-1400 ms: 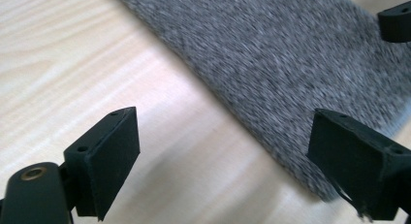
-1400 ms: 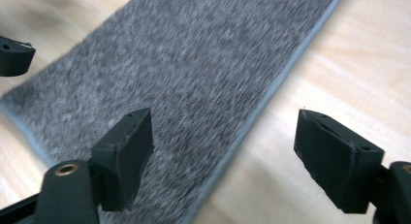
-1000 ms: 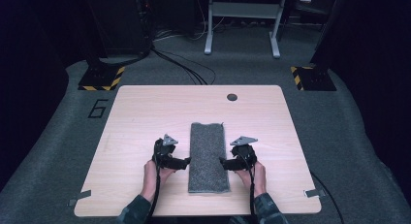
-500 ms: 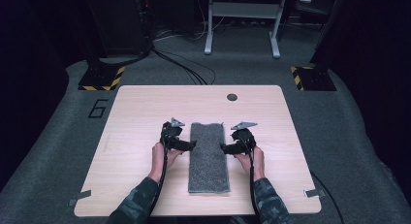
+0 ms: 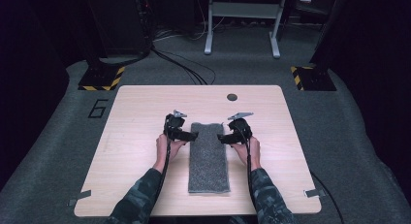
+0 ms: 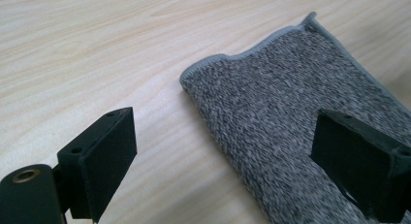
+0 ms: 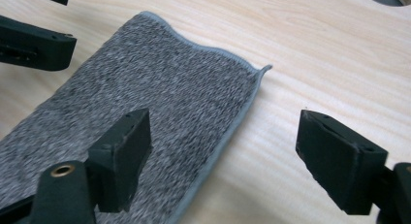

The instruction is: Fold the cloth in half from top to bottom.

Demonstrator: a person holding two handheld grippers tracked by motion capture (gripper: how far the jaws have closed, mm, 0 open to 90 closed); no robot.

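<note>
Dark room, grey carpet floor, a metal frame stand at the back. Light wood desk with a round grommet hole near its far edge, ahead of your right hand-held gripper.

A grey folded towel lies flat on the desk, lengthwise between your two hand-held grippers, its far end level with them and its near end back toward you, close to the desk's near edge.

Your left hand-held gripper sits just beside the towel's left far corner, jaws pointing inward at it. In the left gripper view the jaws stand wide apart, released: one over bare wood, the other over the towel, with the towel's long edge running between them.

Your right hand-held gripper mirrors this at the right far corner. In the right gripper view its jaws are likewise spread, nothing held: one above the towel, the other above bare desk, the hemmed edge between them. The left hand-held gripper's jaw shows across the towel at that view's upper left.
</note>
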